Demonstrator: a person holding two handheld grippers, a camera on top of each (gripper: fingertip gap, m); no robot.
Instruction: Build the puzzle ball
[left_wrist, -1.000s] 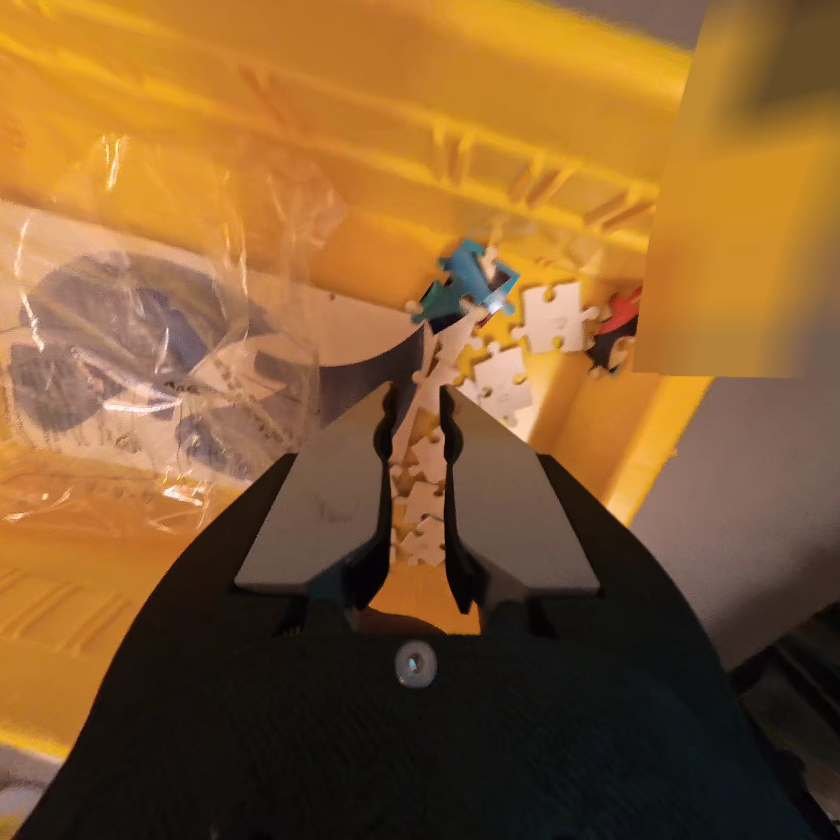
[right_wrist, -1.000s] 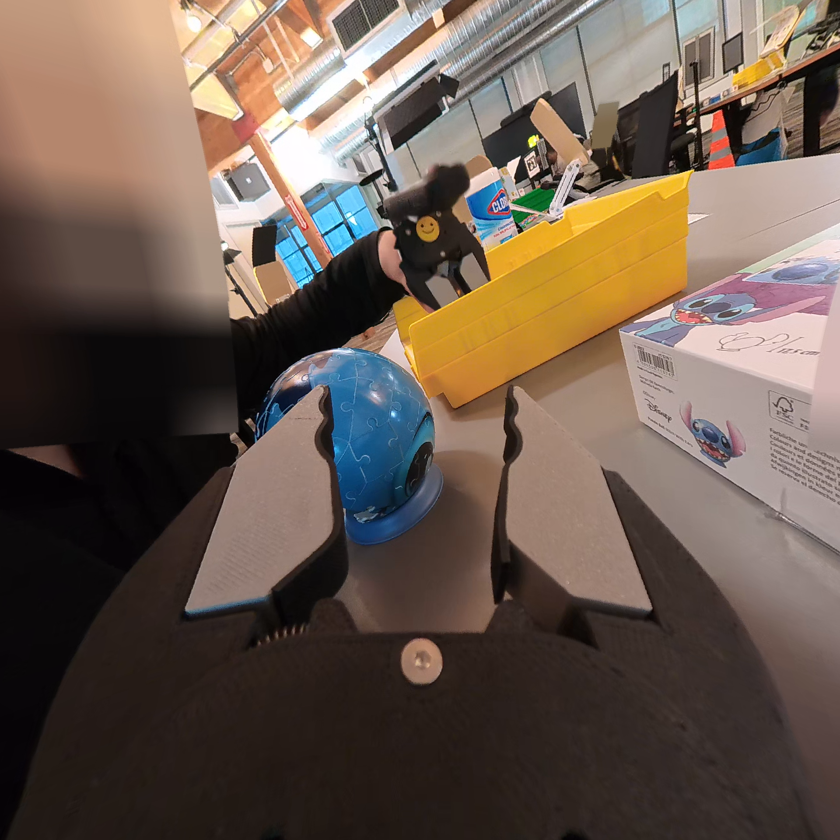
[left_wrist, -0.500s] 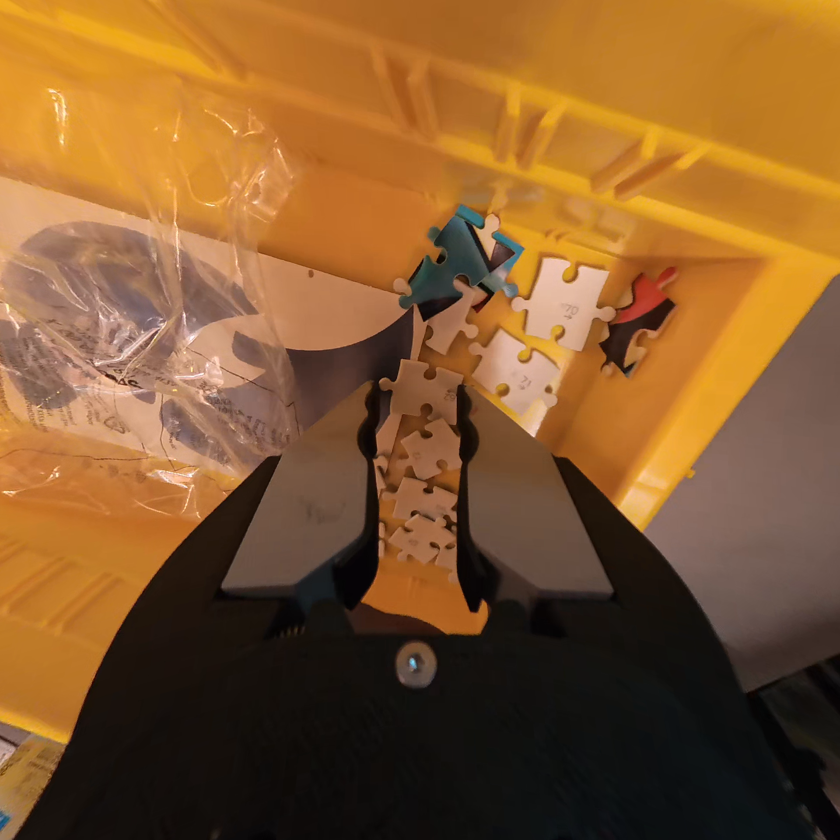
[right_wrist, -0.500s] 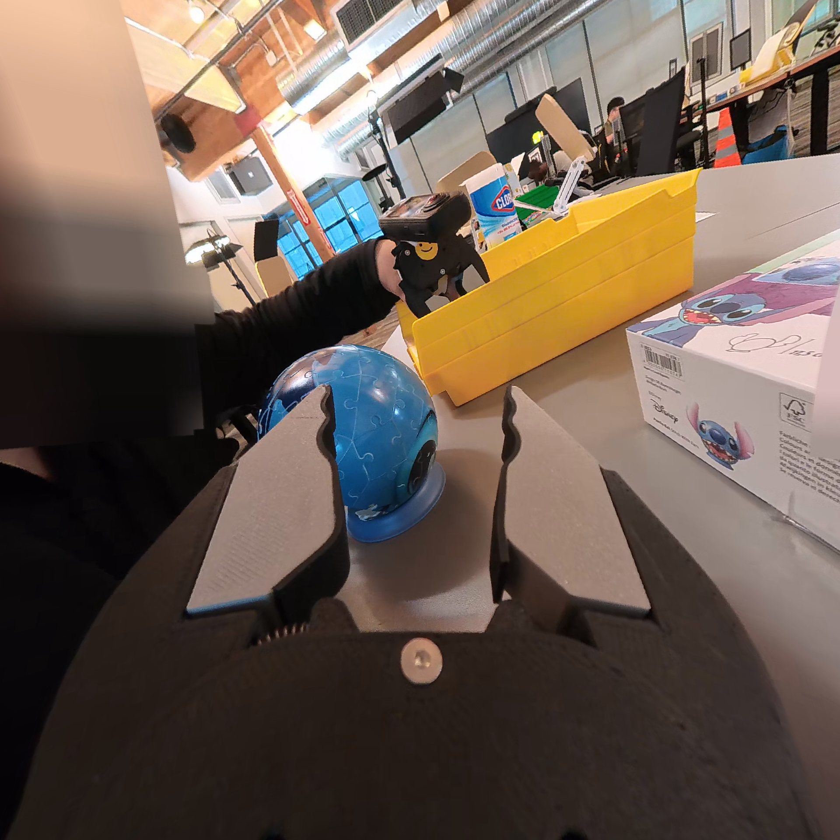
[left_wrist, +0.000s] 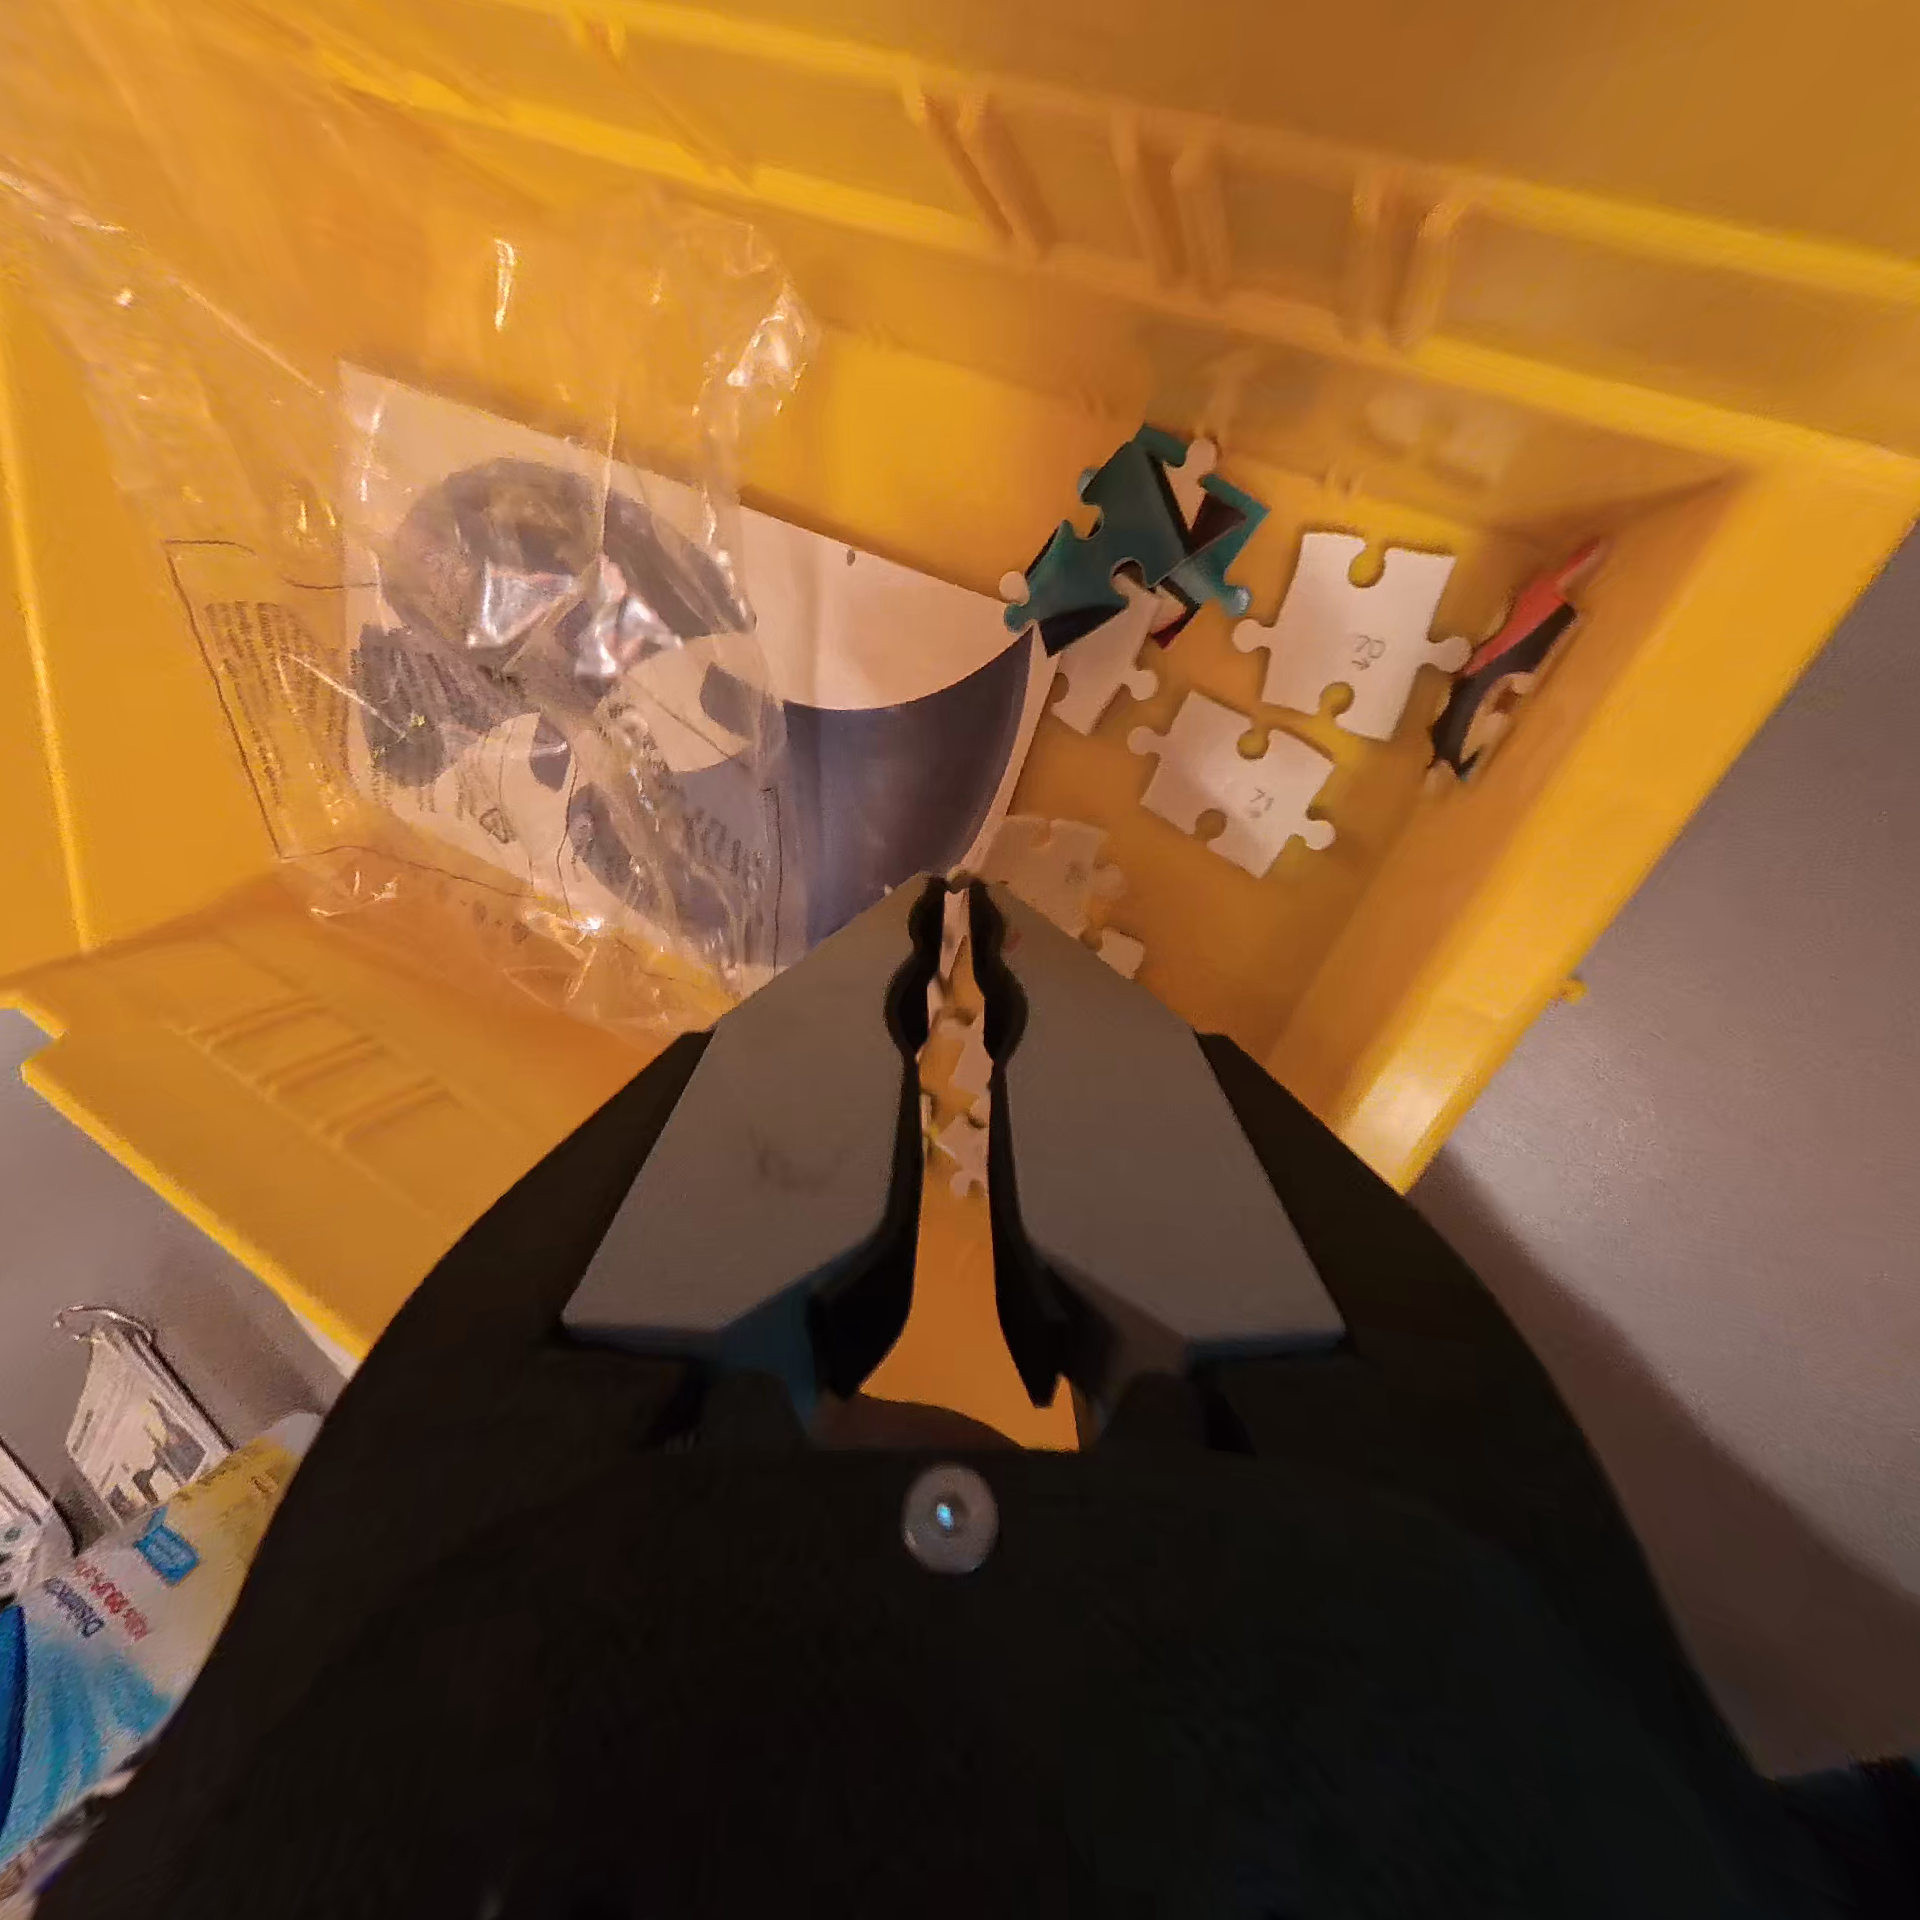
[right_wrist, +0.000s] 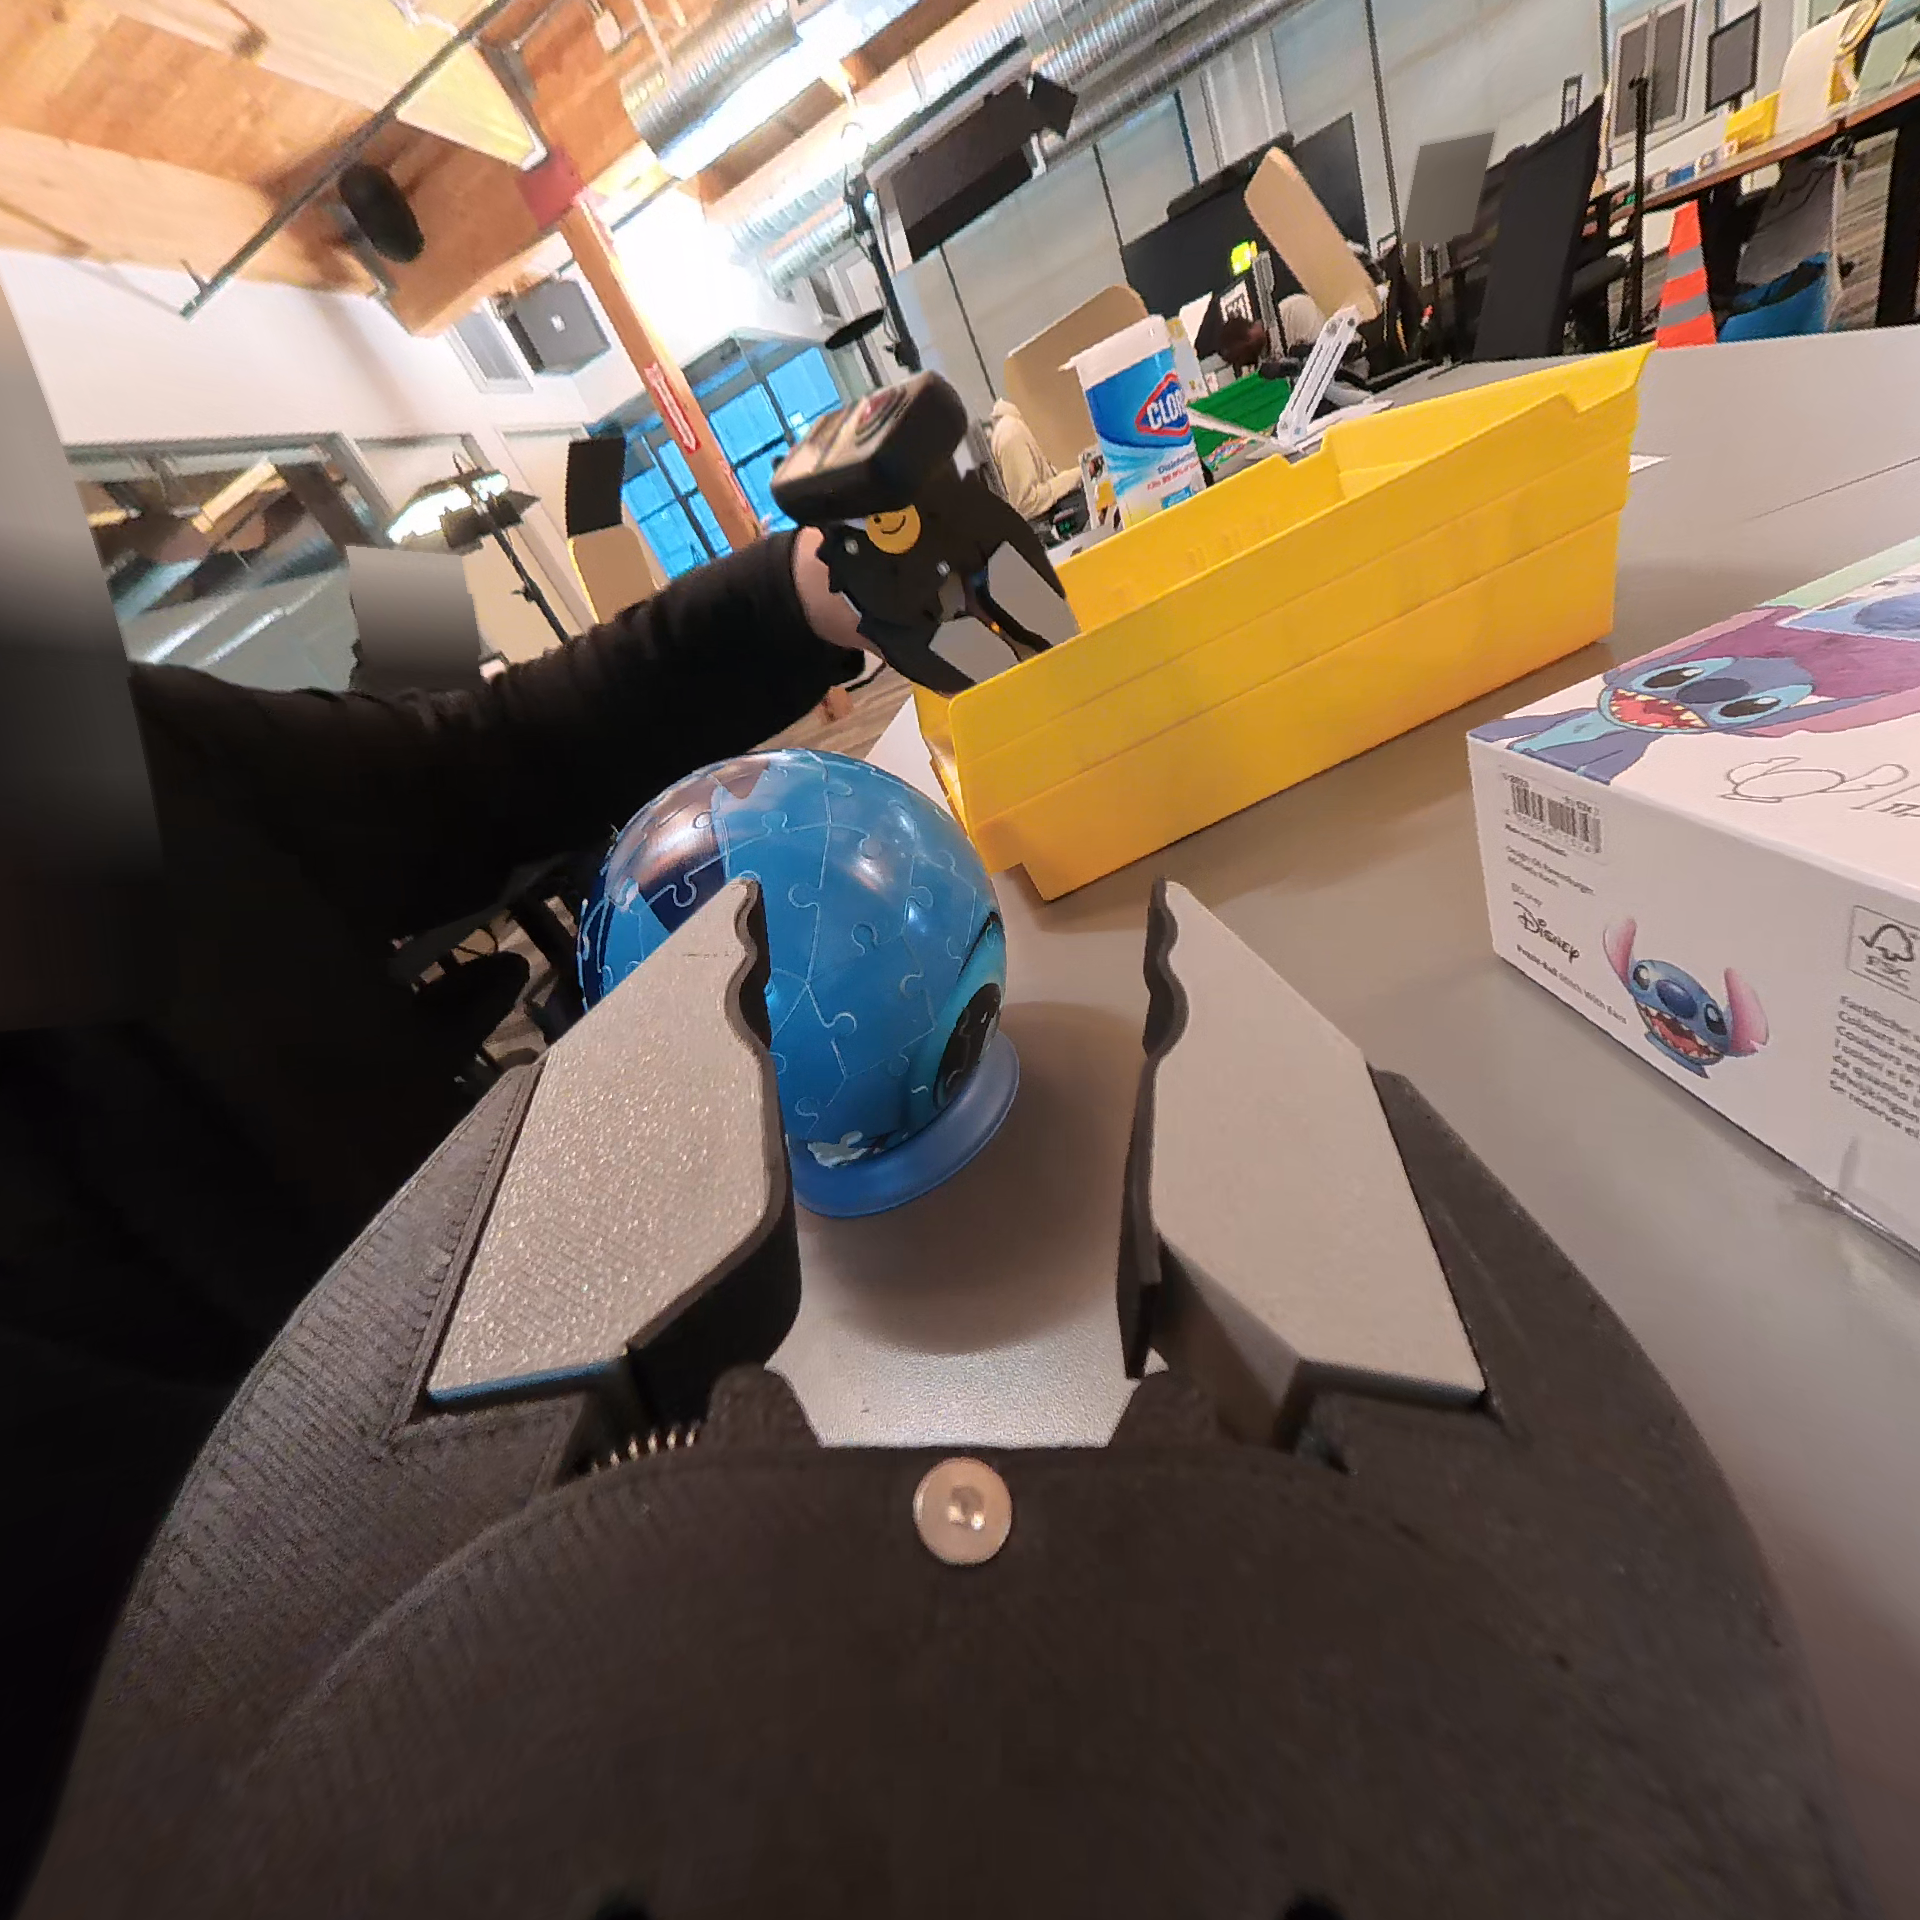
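The blue puzzle ball (right_wrist: 862, 935) stands on its blue ring base on the grey table. My right gripper (right_wrist: 954, 904) hovers open and empty just in front of it, its left finger overlapping the ball in view. My left gripper (left_wrist: 956, 894) is inside the near end of the yellow bin (left_wrist: 1558, 810), jaws almost together on a thin white puzzle piece (left_wrist: 948, 935) seen edge-on. Loose pieces lie on the bin floor: a teal one (left_wrist: 1122, 540), two white ones (left_wrist: 1351, 634), a red and black one (left_wrist: 1507, 675). The left gripper also shows in the right wrist view (right_wrist: 935, 613).
A clear plastic bag over a printed leaflet (left_wrist: 520, 644) fills the bin's left part. The bin (right_wrist: 1299, 665) lies behind the ball; a white picture box (right_wrist: 1714, 883) stands at the right. A wipes canister (right_wrist: 1138, 426) stands behind the bin. A person's black sleeve (right_wrist: 468, 769) is at the left. The grippers' ends are close to 30 cm from one another.
My left gripper has closed from a wider gap and drawn back from the bin floor, which now looks farther away. The right gripper has stayed open beside the ball.
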